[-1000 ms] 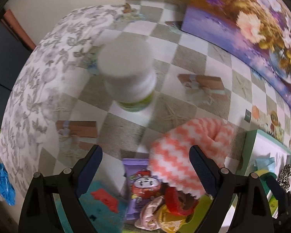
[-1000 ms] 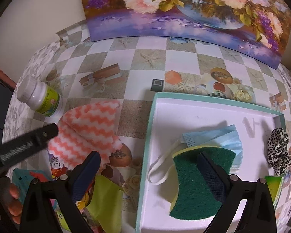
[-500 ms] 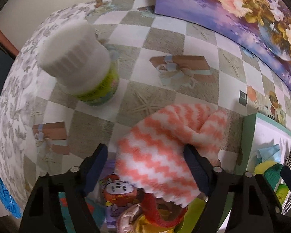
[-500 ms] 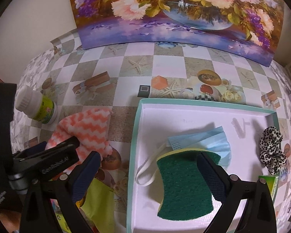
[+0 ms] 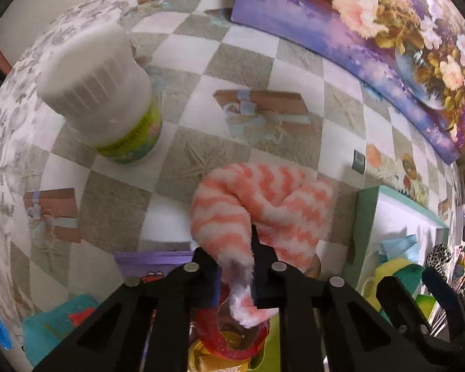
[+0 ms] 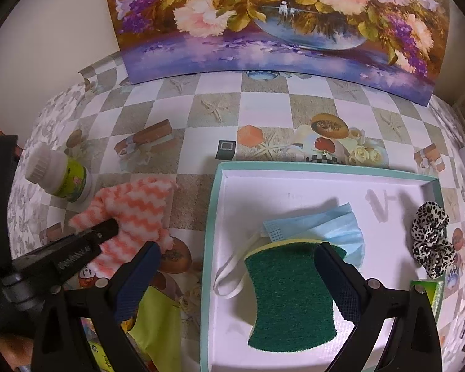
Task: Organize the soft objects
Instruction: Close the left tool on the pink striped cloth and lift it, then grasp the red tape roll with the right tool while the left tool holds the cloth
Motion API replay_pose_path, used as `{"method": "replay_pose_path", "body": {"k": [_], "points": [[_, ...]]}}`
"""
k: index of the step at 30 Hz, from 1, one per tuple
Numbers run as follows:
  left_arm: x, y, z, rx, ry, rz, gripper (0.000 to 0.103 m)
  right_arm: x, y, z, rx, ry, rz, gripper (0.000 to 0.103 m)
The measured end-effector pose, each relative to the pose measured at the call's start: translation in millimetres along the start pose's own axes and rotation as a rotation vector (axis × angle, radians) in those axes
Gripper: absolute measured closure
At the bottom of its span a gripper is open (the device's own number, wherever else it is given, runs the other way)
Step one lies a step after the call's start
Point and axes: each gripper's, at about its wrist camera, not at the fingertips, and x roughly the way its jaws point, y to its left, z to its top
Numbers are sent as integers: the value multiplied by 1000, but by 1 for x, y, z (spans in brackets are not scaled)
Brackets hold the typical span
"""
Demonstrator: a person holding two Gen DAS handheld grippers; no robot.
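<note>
Two grippers over a checkered tablecloth (image 6: 263, 102). Left gripper (image 5: 235, 266) clamped tight on a pinch of the pink-and-white zigzag cloth (image 5: 257, 204), only a narrow fold caught between the pads, most of the cloth bunched beyond them on the table, just left of the teal-rimmed white tray (image 6: 212, 217). Right gripper (image 6: 238, 279) spread wide, holding nothing, hovering above the green scouring sponge (image 6: 291, 300) inside the tray, beside a blue face mask (image 6: 322, 226) and a leopard scrunchie (image 6: 431, 235) at the far right edge.

Likely trouble from here: thin grip on fluffy pile, so possible slipping out on lifting. Loose trailing end hanging low, liable to drag across the clutter nearest the camera, such as the red ring (image 5: 232, 338) and yellow-green cloth (image 6: 155, 322). White-capped bottle (image 5: 105, 99) standing close on the left, easy to topple with a wide swing. Crowded near half of the tray, and the right gripper above it, risking a collision during the drop.
</note>
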Motion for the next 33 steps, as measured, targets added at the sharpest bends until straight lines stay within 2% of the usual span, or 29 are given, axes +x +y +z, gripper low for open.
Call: {"method": "replay_pose_path", "body": {"k": [11,22,27,33], "points": [[-55,31,8,-75,-136,11,92,-2,4,1,-4,-4,7,2],[-104,60,10,-169,-270,93,93,-1,40,-7,-82,17,64,2],[-101,73,10,-202,-255,134,93,12,58,-15,-117,68,98,2],[-91,85,9,-235,-220,154,93,15,82,-23,-186,76,145,3]]}}
